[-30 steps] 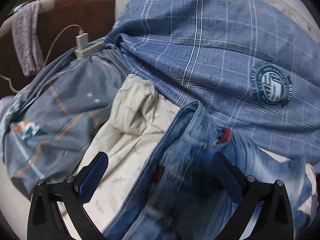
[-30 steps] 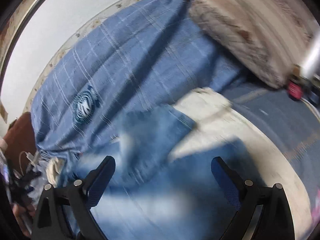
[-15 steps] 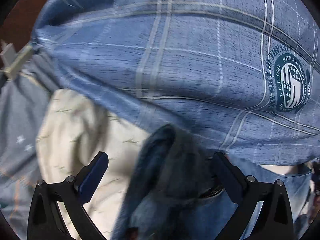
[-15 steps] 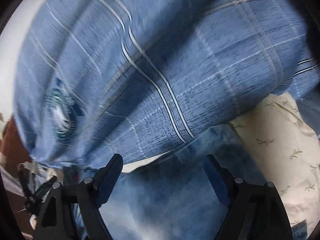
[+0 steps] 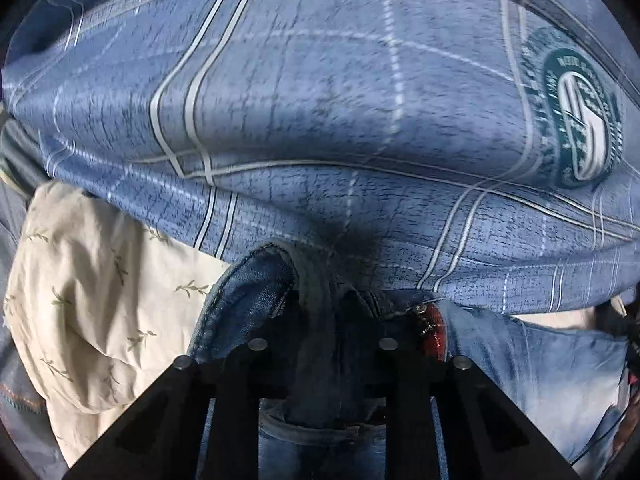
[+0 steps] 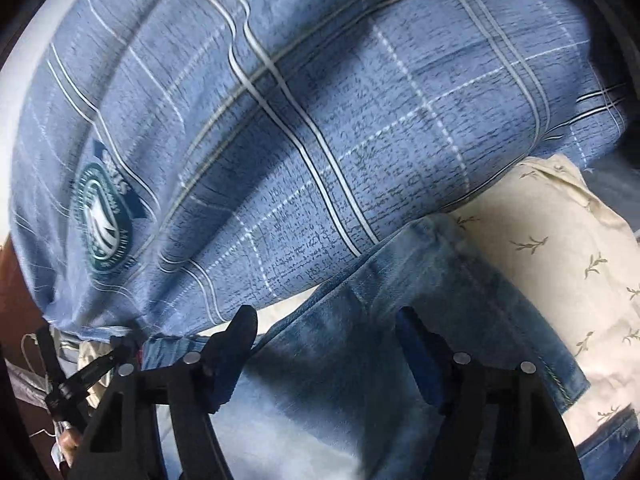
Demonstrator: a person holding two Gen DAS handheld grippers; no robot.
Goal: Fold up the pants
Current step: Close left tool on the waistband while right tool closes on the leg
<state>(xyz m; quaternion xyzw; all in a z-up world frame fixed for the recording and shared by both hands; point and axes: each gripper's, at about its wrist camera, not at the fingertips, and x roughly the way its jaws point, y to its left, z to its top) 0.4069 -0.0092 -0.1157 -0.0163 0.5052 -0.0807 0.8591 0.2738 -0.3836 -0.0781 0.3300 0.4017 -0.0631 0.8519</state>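
Left gripper [image 5: 320, 312]: the 2 fingers are drawn close together and clamp a bunched fold of the jeans [image 5: 532, 364] at the waistband, next to a seam edge that curls up on the left side. A small red tag [image 5: 434, 334] on the denim sits just right of the fingers. The fingertips themselves are buried in dark folded cloth.

Right gripper [image 6: 326, 344]: the 2 fingers [image 6: 236, 336] stand apart, with a gap between them. They hover low over a flat stretch of the jeans [image 6: 340, 380]; whether they touch the fabric cannot be told. No cloth is pinched between them.

Position of the jeans: spread on a cream sheet with a small leaf print [image 5: 100, 292], which shows on the left in the left wrist view and on the right in the right wrist view [image 6: 560, 264]. The far edge of the jeans lies against, and partly under, a bulky blue plaid duvet [image 5: 320, 100] that fills the upper part of both views. The duvet carries a round green-and-white crest [image 5: 580, 116], seen also in the right wrist view [image 6: 104, 224].

In the right wrist view, the left gripper's black frame [image 6: 80, 372] appears at the lower left edge, beside the duvet's corner.
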